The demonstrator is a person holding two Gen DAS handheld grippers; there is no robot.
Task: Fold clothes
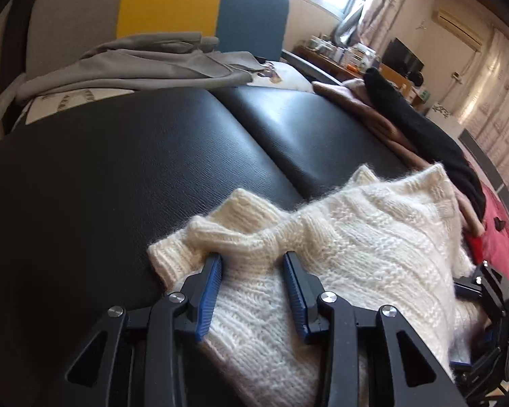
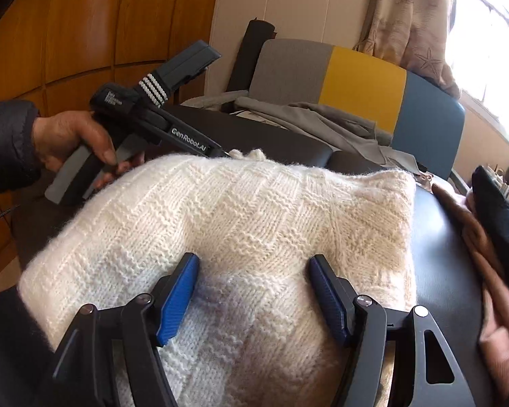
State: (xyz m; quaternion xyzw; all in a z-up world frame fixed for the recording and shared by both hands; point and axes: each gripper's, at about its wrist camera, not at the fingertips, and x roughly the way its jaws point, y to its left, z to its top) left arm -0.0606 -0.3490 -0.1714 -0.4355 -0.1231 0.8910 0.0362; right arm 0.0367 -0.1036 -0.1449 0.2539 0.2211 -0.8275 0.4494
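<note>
Cream knit sweater [image 1: 339, 254]: chunky wool with a raised zigzag-rib pattern and fuzzy surface. Folded into a thick, roughly rectangular bundle lying on black padded upholstery. In the left wrist view, a ribbed cuff protrudes toward 10 o'clock, its edge curled over

Black leather-textured tabletop [image 1: 125, 156], padded and divided by a seam [image 1: 254, 149] into two cushioned panels, carrying several garments. A cream knitted sweater [image 1: 339, 254], folded into a thick bundle, lies on the near part across the seam; a grey garment [image 1: 142, 64] lies crumpled along the far edge, in front of a grey, yellow and blue panel [image 1: 173, 0]. Along the right-hand side, just beside the sweater, a brownish-pink garment [image 1: 366, 115] lies with a black garment [image 1: 424, 135] on top of it, and a red item [image 1: 495, 234] lies next to them.
</note>
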